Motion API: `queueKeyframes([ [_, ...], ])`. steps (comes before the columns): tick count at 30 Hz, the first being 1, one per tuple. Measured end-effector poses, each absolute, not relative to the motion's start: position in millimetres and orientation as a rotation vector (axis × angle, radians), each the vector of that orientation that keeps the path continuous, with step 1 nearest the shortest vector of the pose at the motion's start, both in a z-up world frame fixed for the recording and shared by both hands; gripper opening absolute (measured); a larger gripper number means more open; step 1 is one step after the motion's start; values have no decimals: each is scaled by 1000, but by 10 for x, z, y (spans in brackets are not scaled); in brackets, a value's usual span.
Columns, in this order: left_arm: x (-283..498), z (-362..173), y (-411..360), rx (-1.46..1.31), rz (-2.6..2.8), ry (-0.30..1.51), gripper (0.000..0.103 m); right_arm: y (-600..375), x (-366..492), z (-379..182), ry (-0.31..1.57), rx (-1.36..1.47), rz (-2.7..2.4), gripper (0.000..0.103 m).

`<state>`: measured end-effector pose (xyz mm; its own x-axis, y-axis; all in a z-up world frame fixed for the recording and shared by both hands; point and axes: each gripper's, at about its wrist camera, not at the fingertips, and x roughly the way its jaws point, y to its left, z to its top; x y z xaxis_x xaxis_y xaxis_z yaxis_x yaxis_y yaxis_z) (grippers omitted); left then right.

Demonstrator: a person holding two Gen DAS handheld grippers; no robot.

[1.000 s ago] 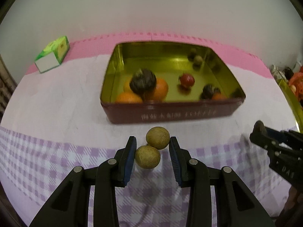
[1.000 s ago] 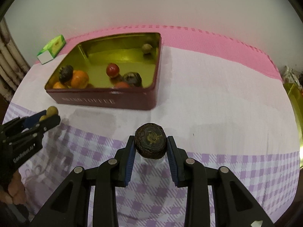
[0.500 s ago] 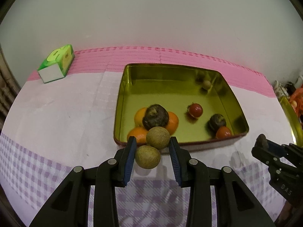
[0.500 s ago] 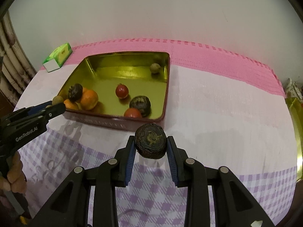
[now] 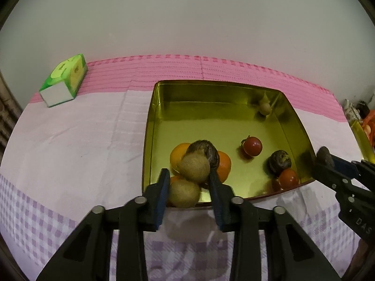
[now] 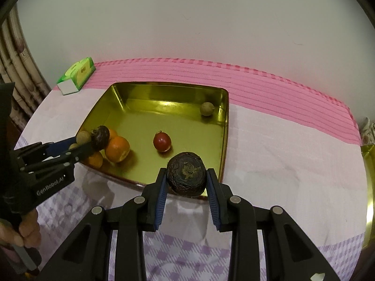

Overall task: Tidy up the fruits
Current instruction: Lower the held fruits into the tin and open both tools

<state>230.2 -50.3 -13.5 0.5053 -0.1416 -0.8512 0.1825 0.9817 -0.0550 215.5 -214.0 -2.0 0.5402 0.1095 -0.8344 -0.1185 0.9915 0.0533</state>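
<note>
A gold-lined tin with dark red outer walls holds oranges, a dark fruit on top of them, a red fruit and a small tan fruit in its far right corner. My left gripper hangs over the tin's near left rim, its jaws closing on two small tan fruits pressed between the pads. My right gripper is shut on a wrinkled dark brown fruit above the near right rim. A second dark fruit and another red one lie below it.
A green tissue box lies at the back left on the pink cloth strip. The edge of another gold tin shows at the far right. A person's hand grips the left tool. A wall stands close behind the table.
Both grippers have travelled forward from the checked cloth to the tin's near rim, each still carrying its fruit. The tin now fills more of both views.
</note>
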Motion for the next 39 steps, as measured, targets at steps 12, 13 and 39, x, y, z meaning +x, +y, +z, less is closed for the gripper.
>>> queueKeyframes([
  [12,2527,-275,-587,59,-200,1039,28,-2076,2392,-261,1045,-27,145,30],
  [13,2542,-286,-583,55,-201,1041,28,-2079,2409,-283,1049,-29,143,30],
  [39,2530,-168,-370,21,-180,1035,29,-1899,2655,-323,1043,-62,177,30],
])
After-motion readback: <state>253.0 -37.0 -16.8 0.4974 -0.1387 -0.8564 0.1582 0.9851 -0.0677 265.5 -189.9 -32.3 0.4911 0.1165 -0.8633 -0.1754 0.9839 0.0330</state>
